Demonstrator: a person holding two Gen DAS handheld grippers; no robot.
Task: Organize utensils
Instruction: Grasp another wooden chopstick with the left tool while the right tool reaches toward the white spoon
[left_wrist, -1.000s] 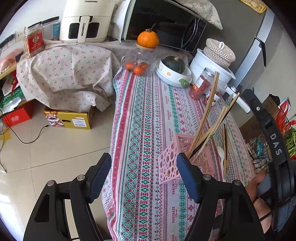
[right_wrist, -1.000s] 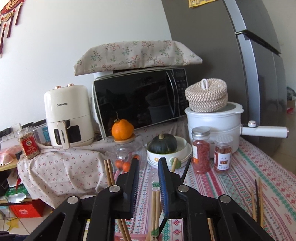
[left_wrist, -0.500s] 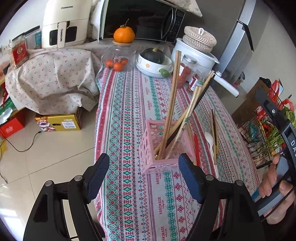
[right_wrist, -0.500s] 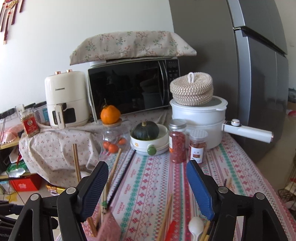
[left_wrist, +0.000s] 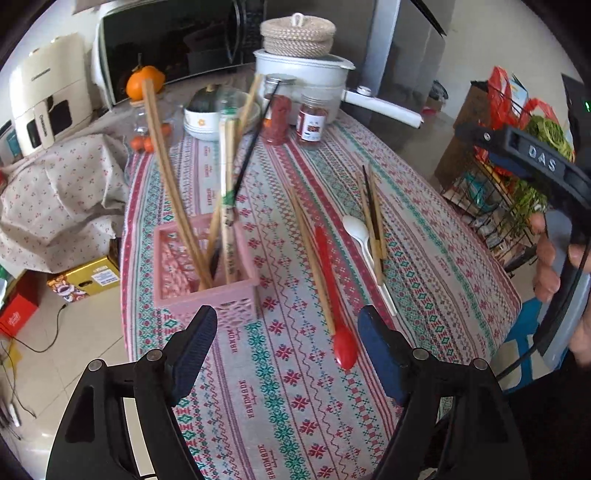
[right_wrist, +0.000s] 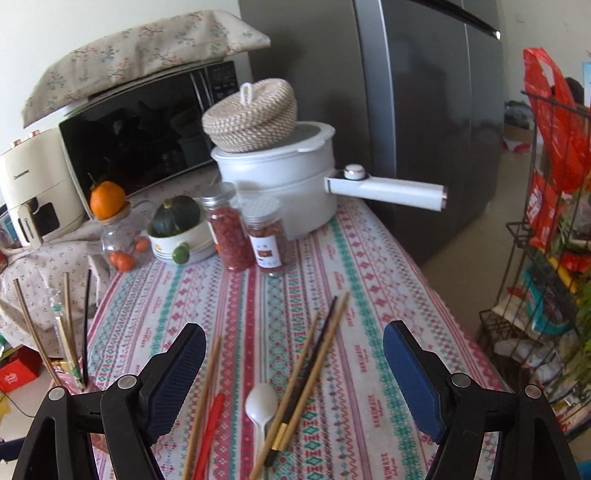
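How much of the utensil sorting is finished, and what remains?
Done: several chopsticks stand in the pink basket. In hand: nothing; the left gripper and right gripper are open and empty. Left on the tablecloth: the red spoon, white spoon and loose chopsticks.

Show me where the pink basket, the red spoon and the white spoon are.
pink basket (left_wrist: 236, 308): left wrist view, front wall.
red spoon (left_wrist: 345, 350): left wrist view, its bowl.
white spoon (right_wrist: 261, 400): right wrist view, its bowl.
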